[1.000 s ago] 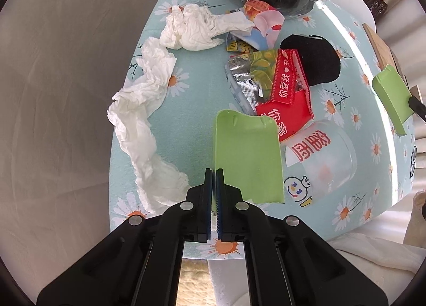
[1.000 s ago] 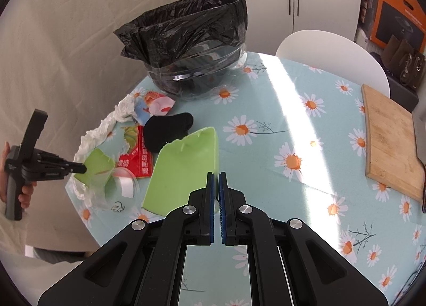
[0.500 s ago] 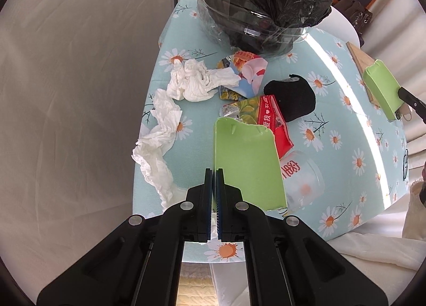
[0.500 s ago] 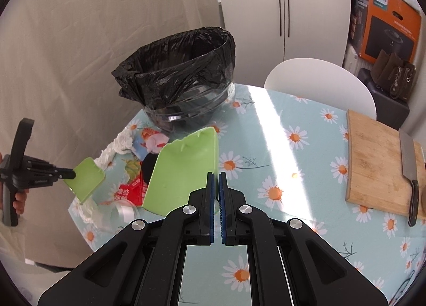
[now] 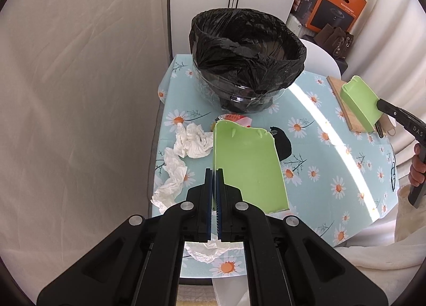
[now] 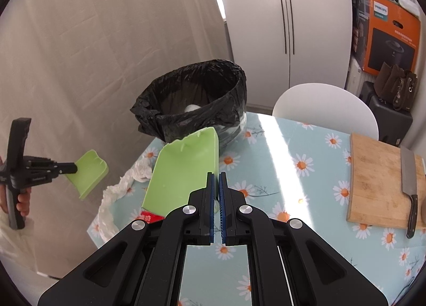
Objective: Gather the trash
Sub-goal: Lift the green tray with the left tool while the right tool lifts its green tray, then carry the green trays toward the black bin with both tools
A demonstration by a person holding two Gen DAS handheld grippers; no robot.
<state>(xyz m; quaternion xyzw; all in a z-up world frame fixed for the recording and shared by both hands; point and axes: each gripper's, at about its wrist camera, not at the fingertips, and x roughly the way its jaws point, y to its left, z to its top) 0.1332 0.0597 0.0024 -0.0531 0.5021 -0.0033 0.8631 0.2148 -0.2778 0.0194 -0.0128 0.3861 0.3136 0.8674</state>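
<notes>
Above the daisy-print worktop [image 5: 332,156], on the near side of the black-lined trash bin [image 5: 247,58], the left hand-held gripper [image 5: 215,180] is raised clear of the surface, clenched on the edge of a green scoop panel [image 5: 249,170] that tilts toward the bin. To the right of the bin, the right hand-held gripper [image 6: 215,186] is likewise raised and pinches a second green scoop panel [image 6: 183,172]. Crumpled white tissues [image 5: 186,151], a red wrapper [image 6: 150,217] and a black scrap [image 5: 283,143] lie on the worktop just in front of the bin.
</notes>
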